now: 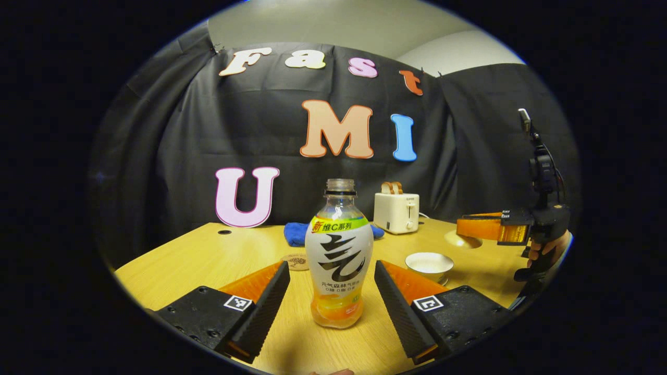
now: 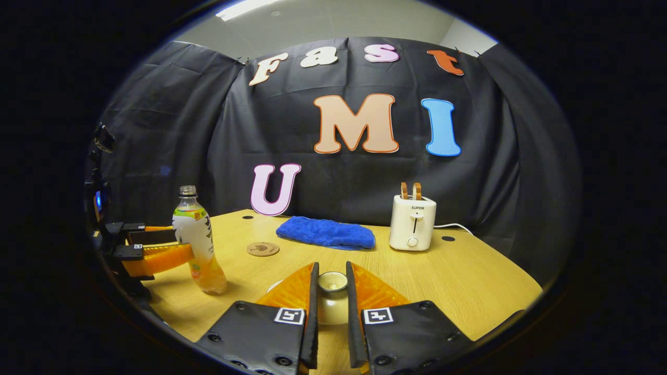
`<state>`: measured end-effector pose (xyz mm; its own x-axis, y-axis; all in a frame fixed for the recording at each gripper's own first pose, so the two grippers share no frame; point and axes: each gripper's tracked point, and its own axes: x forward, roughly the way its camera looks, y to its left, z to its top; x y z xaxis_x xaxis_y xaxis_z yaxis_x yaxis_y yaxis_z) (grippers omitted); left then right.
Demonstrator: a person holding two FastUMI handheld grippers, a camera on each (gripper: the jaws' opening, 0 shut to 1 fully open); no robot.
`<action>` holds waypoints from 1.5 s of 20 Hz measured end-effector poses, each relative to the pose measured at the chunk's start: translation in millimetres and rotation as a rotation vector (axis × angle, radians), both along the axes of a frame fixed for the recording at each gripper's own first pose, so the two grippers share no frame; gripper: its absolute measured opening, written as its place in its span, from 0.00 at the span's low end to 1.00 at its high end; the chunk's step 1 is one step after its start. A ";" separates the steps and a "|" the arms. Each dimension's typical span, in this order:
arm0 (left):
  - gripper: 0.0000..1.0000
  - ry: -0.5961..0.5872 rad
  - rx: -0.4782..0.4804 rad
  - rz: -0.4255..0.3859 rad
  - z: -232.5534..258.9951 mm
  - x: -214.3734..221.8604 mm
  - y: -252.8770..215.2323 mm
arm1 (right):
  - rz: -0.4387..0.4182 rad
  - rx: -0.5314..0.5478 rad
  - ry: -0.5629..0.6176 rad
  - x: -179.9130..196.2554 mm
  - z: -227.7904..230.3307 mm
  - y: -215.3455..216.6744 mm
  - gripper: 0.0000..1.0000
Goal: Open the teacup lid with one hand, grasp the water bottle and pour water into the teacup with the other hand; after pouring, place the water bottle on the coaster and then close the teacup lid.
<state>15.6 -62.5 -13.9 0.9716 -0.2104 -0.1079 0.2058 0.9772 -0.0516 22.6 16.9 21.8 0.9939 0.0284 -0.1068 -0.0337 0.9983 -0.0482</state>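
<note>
Our right hand-held gripper (image 2: 331, 291) is narrowed onto the teacup lid (image 2: 332, 282), a finger touching each side. Our left hand-held gripper (image 1: 332, 291) is spread wide around the uncapped water bottle (image 1: 338, 260), which stands between its fingers, untouched. We judge the next step is closing squarely on the bottle's waist — it stands upright. Behind the bottle on the wooden bench (image 2: 469, 281) lie the coaster (image 2: 262, 248), a blue cloth (image 2: 325, 232) and a toaster (image 2: 412, 223) — black cloth behind.

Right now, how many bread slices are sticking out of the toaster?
2: both brown bread slices stand side by side in the cream plastic toaster at the wooden table's back, right of the blue cloth.
</note>
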 end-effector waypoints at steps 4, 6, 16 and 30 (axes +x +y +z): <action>0.96 0.038 -0.029 -0.012 -7.5 4.0 -8.0 | -0.004 0.005 -0.013 -4.3 4.2 -5.1 0.27; 0.95 0.053 -0.031 -0.008 -12.3 6.3 -8.0 | -0.007 0.005 -0.017 -6.0 5.2 -7.4 0.27; 0.74 0.096 -0.034 0.014 -24.0 16.4 -8.8 | -0.019 0.013 -0.006 -7.3 -2.8 -17.0 0.27; 0.58 0.115 0.176 -0.014 -16.4 39.5 -8.4 | -0.053 0.015 -0.021 -17.9 1.8 -37.5 0.27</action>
<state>55.1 -70.9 -30.2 0.9479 -0.1922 -0.2542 0.2224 0.9702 0.0958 4.7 -20.6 23.6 0.9961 -0.0226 -0.0854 0.0198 0.9993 -0.0330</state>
